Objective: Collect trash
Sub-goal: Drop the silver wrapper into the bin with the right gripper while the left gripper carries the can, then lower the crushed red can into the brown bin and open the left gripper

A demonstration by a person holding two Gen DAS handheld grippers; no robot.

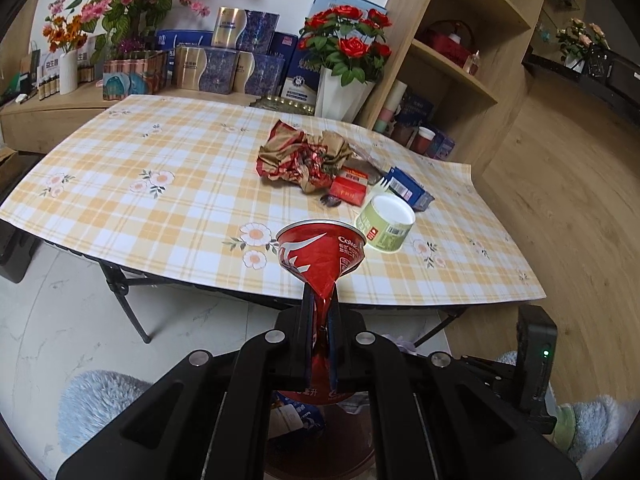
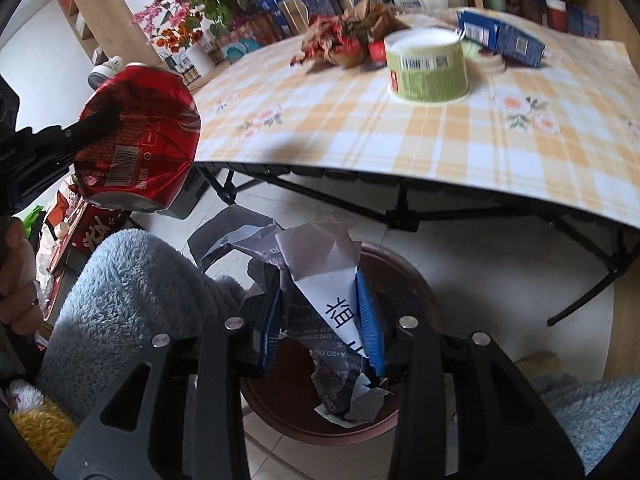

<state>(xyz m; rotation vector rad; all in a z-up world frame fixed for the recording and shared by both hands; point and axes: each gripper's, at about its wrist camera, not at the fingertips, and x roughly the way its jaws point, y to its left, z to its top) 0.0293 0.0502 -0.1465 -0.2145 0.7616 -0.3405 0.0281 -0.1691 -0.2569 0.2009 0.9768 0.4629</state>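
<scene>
Bin [image 2: 416, 280] mostly behind crumpled paper [image 2: 320, 264]

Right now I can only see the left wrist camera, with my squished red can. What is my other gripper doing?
Observer: The right gripper is shut on a crumpled paper wrapper.
Operator: Is the trash bin near it?
Observer: Yes, a round brown bin sits on the floor right below that wrapper.
Operator: What does my can look like from over there?
Observer: The red can shows its barcode side, dented where the left gripper pinches it.
</scene>
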